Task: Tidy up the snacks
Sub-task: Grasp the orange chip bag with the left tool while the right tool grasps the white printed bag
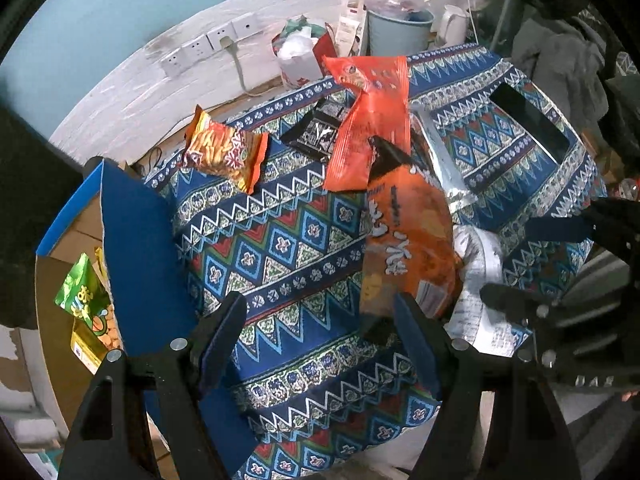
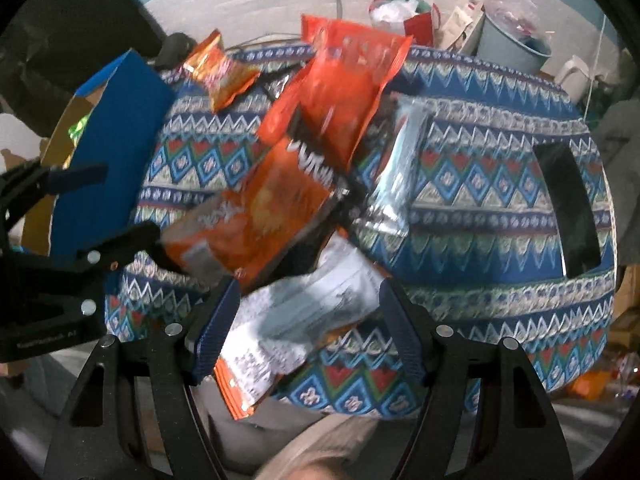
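Snack bags lie on a table with a patterned blue cloth [image 1: 280,248]. An orange chip bag [image 1: 408,240] lies in the middle, under a red-orange bag [image 1: 368,120]. A small orange snack pack [image 1: 224,152] lies at the far left. My left gripper [image 1: 320,336] is open, its right finger touching the chip bag's near end. My right gripper [image 2: 308,320] is open around a white and orange bag [image 2: 296,320] at the table's near edge. The chip bag [image 2: 260,216] lies just beyond it. The left gripper [image 2: 92,208] shows in the right wrist view.
A blue cardboard box [image 1: 132,248] stands at the table's left edge with a green snack bag [image 1: 84,292] inside. A silver foil bag [image 2: 396,172] and a black packet [image 1: 320,132] lie mid-table. A black phone [image 1: 528,120] lies at the right. Bags, a bucket [image 1: 400,28] and a kettle stand behind.
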A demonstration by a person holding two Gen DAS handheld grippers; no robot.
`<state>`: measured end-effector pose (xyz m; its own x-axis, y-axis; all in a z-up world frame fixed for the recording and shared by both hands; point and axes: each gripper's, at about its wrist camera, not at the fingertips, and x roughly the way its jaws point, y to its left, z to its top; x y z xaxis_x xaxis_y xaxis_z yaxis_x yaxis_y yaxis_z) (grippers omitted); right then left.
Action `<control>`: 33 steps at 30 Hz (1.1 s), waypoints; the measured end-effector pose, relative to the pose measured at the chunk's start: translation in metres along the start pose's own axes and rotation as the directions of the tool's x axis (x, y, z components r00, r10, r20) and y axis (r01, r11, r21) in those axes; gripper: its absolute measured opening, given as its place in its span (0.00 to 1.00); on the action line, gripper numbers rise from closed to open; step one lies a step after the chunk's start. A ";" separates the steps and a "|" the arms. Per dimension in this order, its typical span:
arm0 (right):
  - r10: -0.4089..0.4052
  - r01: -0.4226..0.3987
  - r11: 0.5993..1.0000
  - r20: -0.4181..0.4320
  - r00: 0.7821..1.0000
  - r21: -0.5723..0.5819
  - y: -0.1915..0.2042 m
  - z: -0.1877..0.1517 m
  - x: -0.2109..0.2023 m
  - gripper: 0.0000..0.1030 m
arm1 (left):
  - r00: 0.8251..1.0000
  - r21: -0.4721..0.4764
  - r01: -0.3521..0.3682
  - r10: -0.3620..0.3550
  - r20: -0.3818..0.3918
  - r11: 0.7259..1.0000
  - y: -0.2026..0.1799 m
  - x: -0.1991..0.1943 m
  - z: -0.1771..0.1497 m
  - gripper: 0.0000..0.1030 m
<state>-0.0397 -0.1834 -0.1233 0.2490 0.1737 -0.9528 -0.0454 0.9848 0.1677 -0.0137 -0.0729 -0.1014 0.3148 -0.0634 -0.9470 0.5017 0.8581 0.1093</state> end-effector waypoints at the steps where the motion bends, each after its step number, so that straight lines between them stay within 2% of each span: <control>1: 0.001 -0.001 1.000 -0.004 1.000 -0.009 0.004 -0.002 0.001 0.70 | 1.000 -0.003 0.000 0.000 -0.004 1.000 0.001 0.001 -0.002 0.75; 6: 0.018 -0.019 0.999 -0.022 1.000 -0.046 0.017 -0.011 0.005 0.70 | 1.000 -0.014 0.002 -0.002 -0.017 1.000 0.007 0.005 -0.009 0.75; 12: -0.048 0.039 0.992 -0.073 0.996 -0.117 0.024 -0.021 0.022 0.70 | 1.000 -0.025 0.001 -0.002 -0.025 1.000 0.010 0.006 -0.009 0.75; 18: -0.139 0.127 0.984 -0.093 0.986 -0.127 -0.003 -0.024 0.029 0.70 | 1.000 -0.013 0.009 -0.009 -0.027 1.000 0.006 0.007 -0.005 0.75; 21: -0.190 0.182 0.979 -0.086 0.978 -0.097 -0.027 -0.024 0.027 0.70 | 0.999 -0.011 0.024 -0.024 -0.027 1.000 0.003 0.008 -0.001 0.75; 24: -0.206 0.202 0.978 -0.095 0.974 -0.049 -0.048 -0.024 0.025 0.70 | 0.999 -0.018 0.043 -0.044 -0.027 0.999 0.000 0.010 0.003 0.80; 27: -0.197 0.198 0.980 -0.101 0.975 0.003 -0.065 -0.023 0.021 0.70 | 0.996 -0.029 0.074 -0.075 -0.040 0.997 -0.003 0.015 0.006 0.80; 33: -0.075 0.076 0.993 -0.013 0.997 0.091 -0.074 -0.013 -0.003 0.75 | 0.993 -0.049 0.110 -0.112 -0.028 0.993 -0.010 0.018 0.014 0.80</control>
<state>-0.0499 -0.2567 -0.1366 0.2389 0.0989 -0.9660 0.0618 0.9912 0.1168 -0.0019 -0.0897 -0.1152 0.2339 -0.1447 -0.9614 0.4935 0.8697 -0.0108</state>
